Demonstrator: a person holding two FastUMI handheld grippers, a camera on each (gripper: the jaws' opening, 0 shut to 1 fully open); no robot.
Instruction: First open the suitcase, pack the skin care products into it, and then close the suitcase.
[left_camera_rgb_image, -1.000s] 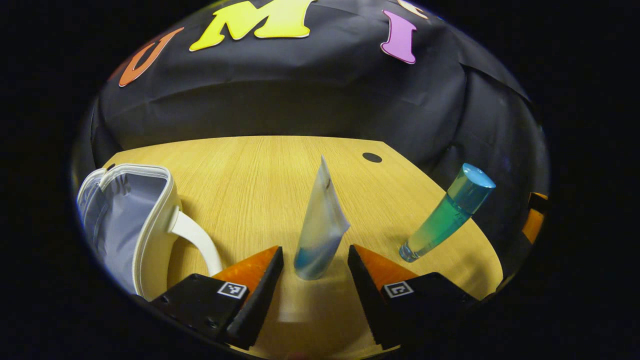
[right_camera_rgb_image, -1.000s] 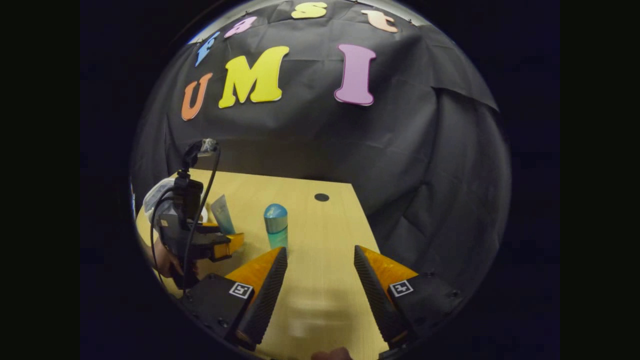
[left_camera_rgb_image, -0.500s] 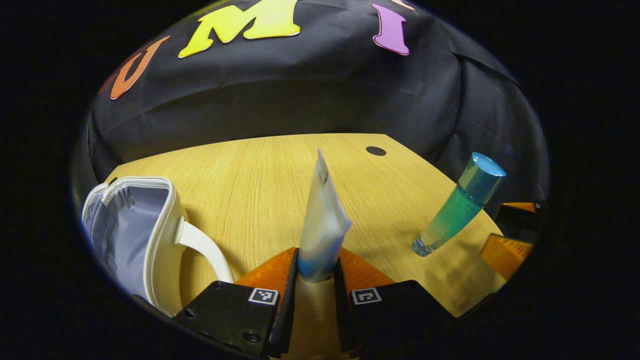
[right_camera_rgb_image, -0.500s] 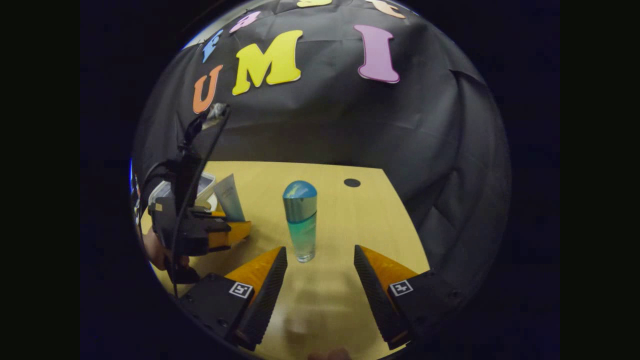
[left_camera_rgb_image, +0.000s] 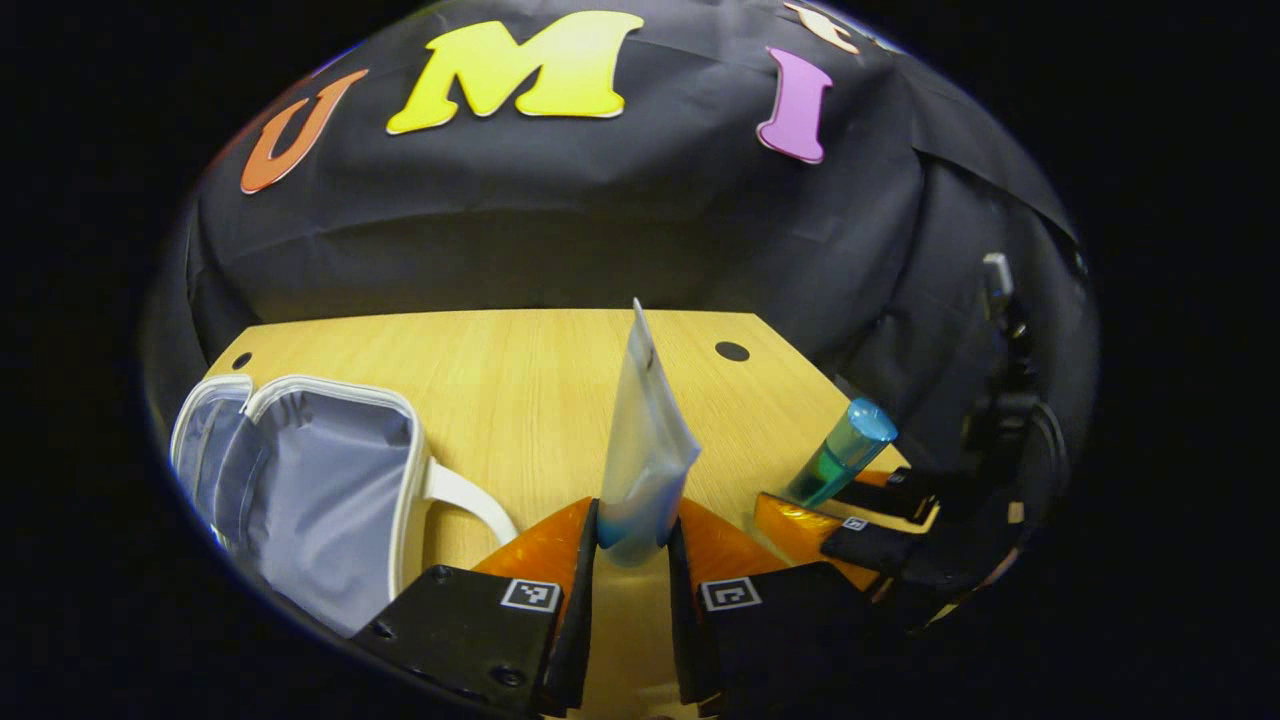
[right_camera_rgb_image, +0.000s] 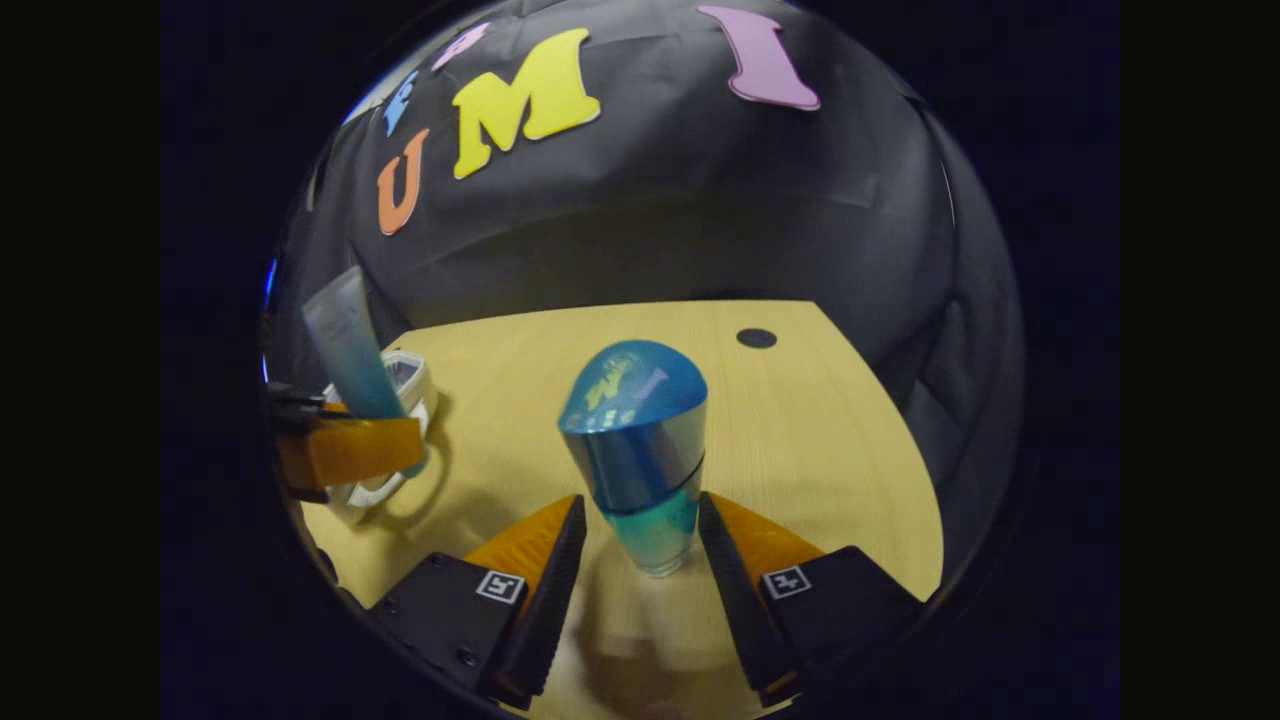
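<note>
Tube (left_camera_rgb_image: 645, 440) print unreadable; clamped in left hand-held gripper (left_camera_rgb_image: 632, 545).

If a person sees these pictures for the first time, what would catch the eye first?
Probably the tall blue-green bottle, standing on the wooden table between the fingers of the right tool. Next, the pale tube clamped upright in the left tool, with the open white suitcase lying to its left.

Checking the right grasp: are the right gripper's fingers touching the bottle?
Apart. The right gripper view shows table between each finger and the bottle.
</note>
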